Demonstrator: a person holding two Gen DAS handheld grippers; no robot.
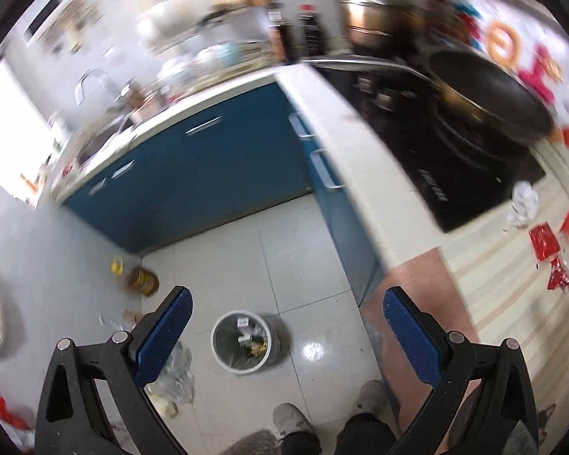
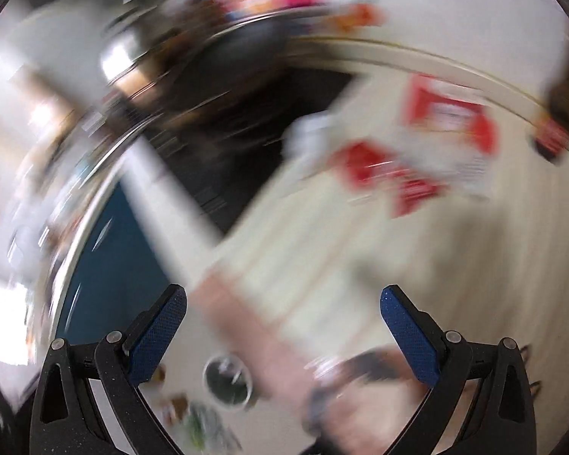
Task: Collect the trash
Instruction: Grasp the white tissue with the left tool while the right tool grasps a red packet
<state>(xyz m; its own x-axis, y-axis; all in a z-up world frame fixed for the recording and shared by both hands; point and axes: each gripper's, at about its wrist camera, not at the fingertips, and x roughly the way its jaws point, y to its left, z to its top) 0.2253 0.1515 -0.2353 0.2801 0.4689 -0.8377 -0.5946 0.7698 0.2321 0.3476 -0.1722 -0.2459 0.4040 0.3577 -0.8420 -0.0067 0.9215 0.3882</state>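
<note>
Left gripper (image 1: pixel 286 331) fingers spread wide, holding nothing, above the floor bin (image 1: pixel 242 341) with scraps inside. Right gripper (image 2: pixel 282 331) equally wide, empty; its view badly smeared. Red wrappers (image 2: pixel 417 151) on the counter (print unreadable), crumpled tissue (image 1: pixel 521 204) beside the hob.

White bin (image 1: pixel 242 343) on floor, part-filled; red wrappers (image 1: pixel 545 244) on counter.

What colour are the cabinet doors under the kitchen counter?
The cabinet doors are blue with silver handles; the left wrist view shows them best.
</note>
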